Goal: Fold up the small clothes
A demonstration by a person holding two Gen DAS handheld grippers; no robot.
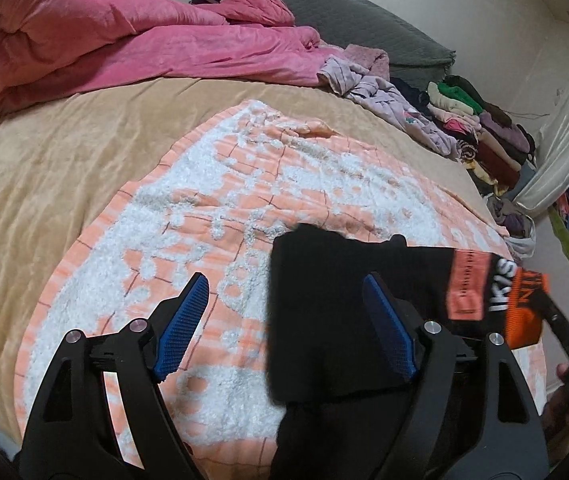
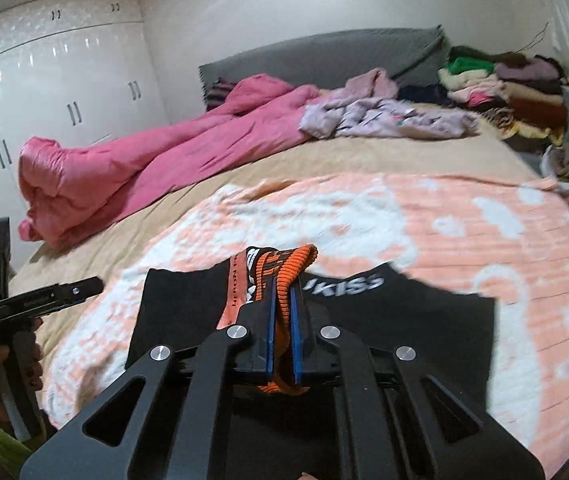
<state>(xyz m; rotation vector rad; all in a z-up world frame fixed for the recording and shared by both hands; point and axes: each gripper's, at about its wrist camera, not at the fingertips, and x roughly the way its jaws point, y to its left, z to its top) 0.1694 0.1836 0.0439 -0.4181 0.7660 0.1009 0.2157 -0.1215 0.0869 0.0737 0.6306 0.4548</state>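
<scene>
Folding looks barely begun, as I judge it: the black shorts [image 2: 436, 320] with an orange-and-black lettered waistband [image 2: 292, 268] lie only partly flat on the peach-and-white towel [image 1: 244, 184] spread over the near part of the bed [image 1: 44, 152], with no neat fold visible yet. The right gripper [image 2: 283, 304] is clenched on the bunched orange waistband, which shows pinched between its blue pads [image 2: 270, 336] and appears lifted off the towel while the black body trails down to it. The left gripper [image 1: 284, 300] stands released, jaws wide apart; the shorts' black fabric lies under and beside its right pad [image 1: 388, 328] without being pinched. Toward the bed's far right corner a loose lilac garment [image 2: 372, 116] waits beside a stack of folded clothes [image 2: 504, 88], so more work probably remains.
</scene>
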